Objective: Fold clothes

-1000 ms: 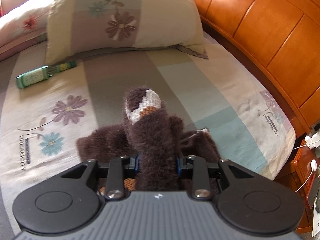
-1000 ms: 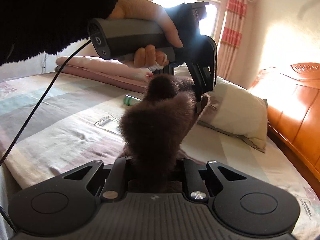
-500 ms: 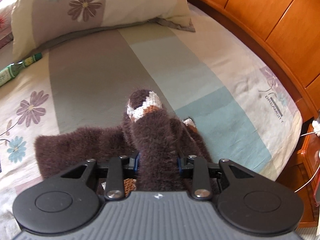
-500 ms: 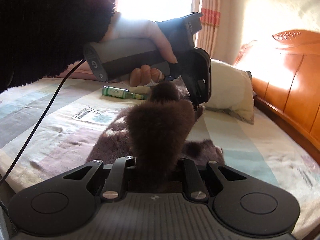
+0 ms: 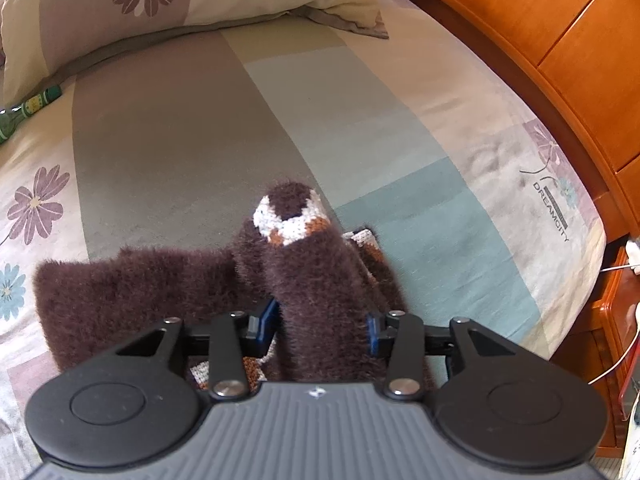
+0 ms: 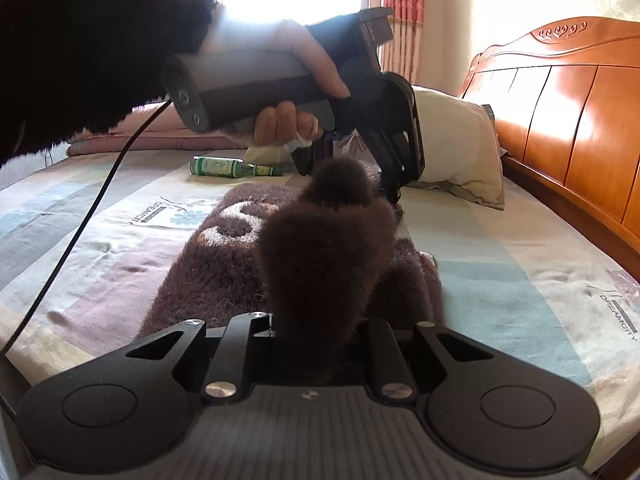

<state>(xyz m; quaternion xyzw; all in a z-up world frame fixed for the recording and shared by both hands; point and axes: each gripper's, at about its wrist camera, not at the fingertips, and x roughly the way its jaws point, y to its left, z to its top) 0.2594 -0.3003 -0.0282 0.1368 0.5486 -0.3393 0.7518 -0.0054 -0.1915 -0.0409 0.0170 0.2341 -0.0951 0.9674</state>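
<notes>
A fuzzy dark brown sweater (image 5: 132,292) with white and orange knit patches lies spread on the bed. My left gripper (image 5: 322,320) is shut on a bunched fold of it that stands up between the fingers, knit trim at its tip. In the right wrist view my right gripper (image 6: 316,328) is shut on another fold of the same sweater (image 6: 224,264). The left gripper (image 6: 352,148), held by a hand (image 6: 304,80) in a dark fuzzy sleeve, hangs just beyond that fold, over the far edge of the garment. Fingertips of both grippers are buried in fabric.
A striped, flowered bedsheet (image 5: 168,128) covers the bed. A pillow (image 5: 180,0) lies at the head, a green bottle (image 6: 224,168) left of it. The orange wooden headboard (image 5: 560,40) runs along the right. A nightstand (image 5: 624,320) with cables stands past the bed's right edge.
Both grippers have come down toward the bed with the sweater still held. More of the garment now rests flat on the sheet, spreading out to the left.
</notes>
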